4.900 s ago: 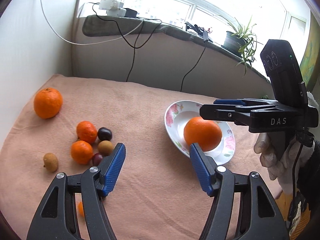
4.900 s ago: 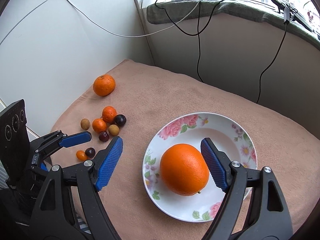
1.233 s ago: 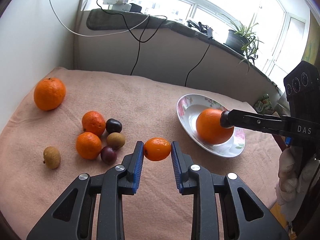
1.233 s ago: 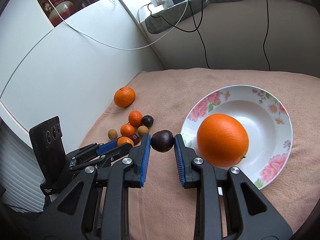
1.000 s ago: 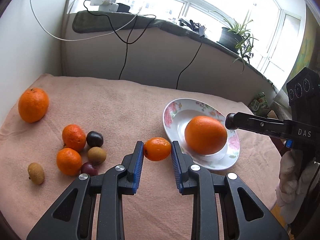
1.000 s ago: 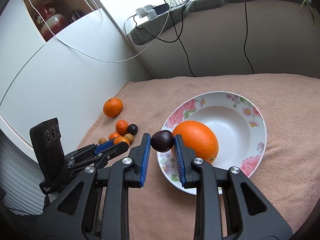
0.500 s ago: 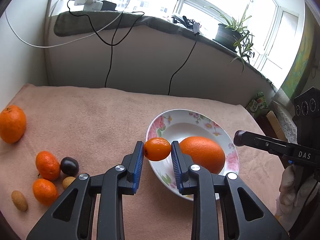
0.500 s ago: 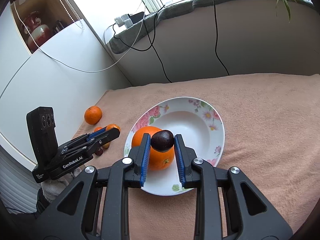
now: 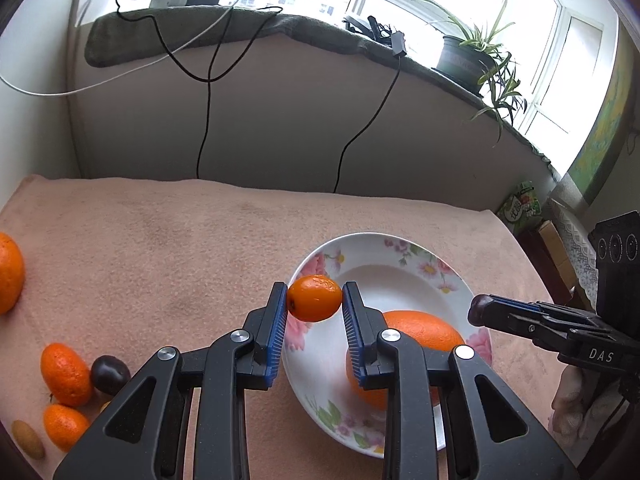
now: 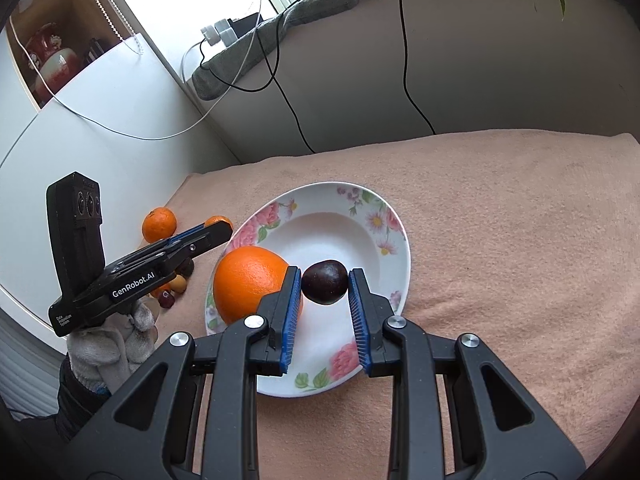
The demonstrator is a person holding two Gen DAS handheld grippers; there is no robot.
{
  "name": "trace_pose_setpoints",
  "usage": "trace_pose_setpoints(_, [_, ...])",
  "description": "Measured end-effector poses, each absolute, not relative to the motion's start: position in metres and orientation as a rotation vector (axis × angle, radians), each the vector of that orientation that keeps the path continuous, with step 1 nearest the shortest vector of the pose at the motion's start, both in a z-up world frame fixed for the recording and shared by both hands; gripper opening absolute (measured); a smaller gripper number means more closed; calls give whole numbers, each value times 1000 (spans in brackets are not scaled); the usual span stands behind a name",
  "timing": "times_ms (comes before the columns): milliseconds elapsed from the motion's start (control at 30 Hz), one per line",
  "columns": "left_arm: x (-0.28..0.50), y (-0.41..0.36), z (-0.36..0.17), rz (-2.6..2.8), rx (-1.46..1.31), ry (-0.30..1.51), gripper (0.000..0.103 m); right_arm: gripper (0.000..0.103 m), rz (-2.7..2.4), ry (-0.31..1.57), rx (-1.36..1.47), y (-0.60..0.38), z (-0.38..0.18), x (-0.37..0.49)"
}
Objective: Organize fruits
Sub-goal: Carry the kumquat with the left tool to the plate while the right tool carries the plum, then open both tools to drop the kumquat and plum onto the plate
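Observation:
My left gripper (image 9: 315,300) is shut on a small orange kumquat (image 9: 315,298), held above the left rim of the floral plate (image 9: 404,252). A large orange (image 9: 424,330) lies in that plate. My right gripper (image 10: 325,280) is shut on a dark plum (image 10: 325,282), hovering over the plate's (image 10: 360,208) white middle, just right of the large orange (image 10: 248,276). In the left wrist view the right gripper (image 9: 478,311) reaches in from the right with the plum at its tip. The left gripper (image 10: 218,227) shows in the right wrist view at the plate's left edge.
Loose fruit stays at the cloth's left: a big mandarin (image 9: 9,266), small mandarins (image 9: 66,372), a dark plum (image 9: 110,374) and a brown fruit (image 9: 27,444). A gloved hand (image 10: 112,340) holds the left gripper. Cables hang down the back wall (image 9: 280,120); a potted plant (image 9: 468,60) stands on the sill.
Both grippers have moved over the plate with their fruit. The kumquat went from left of the plate to above its rim; the plum went from over the large orange to the plate's middle.

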State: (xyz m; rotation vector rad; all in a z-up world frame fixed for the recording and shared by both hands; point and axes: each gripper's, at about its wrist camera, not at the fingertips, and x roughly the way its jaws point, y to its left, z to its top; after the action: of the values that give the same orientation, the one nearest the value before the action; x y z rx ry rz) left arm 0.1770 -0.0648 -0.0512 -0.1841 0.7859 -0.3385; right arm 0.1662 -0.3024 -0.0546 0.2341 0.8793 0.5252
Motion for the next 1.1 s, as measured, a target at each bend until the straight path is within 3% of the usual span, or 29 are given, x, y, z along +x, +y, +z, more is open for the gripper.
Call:
trace_pose_setpoints(333, [187,-72,-51,-353,-179,801,27,26,517,893,221,-301,-61,175])
trace_pose_setpoints(400, [187,-72,-51,-353,-180,800,38,26,517,893,221,-301,-61,176])
trace_pose_setpoints(533, [186,-74,-50,-358,-177,794,44,27,520,891,220,-302,-62,176])
trace_pose_setpoints(567, [187,-74,-49,-358,-175,793,49,35,519,890,220,-302,-62,176])
trace_pose_setpoints(600, [187,-75,-49,-358,-175,790,54,50,516,883,221,-302,-61,176])
trace_pose_setpoints(667, [186,-75,-48,-362,-175,788,54,72,513,861,221,-303,-58,173])
trace_pose_setpoints(700, [186,-76,-47,-361,-174,788,57,76,516,851,222,-304,-56,172])
trace_pose_setpoints(900, [182,-76,-42,-358,-170,776,76,86,517,820,208,-302,-48,168])
trace_pose_setpoints(1100, [175,-75,-36,-341,-160,761,78,90,511,807,180,-296,-46,162])
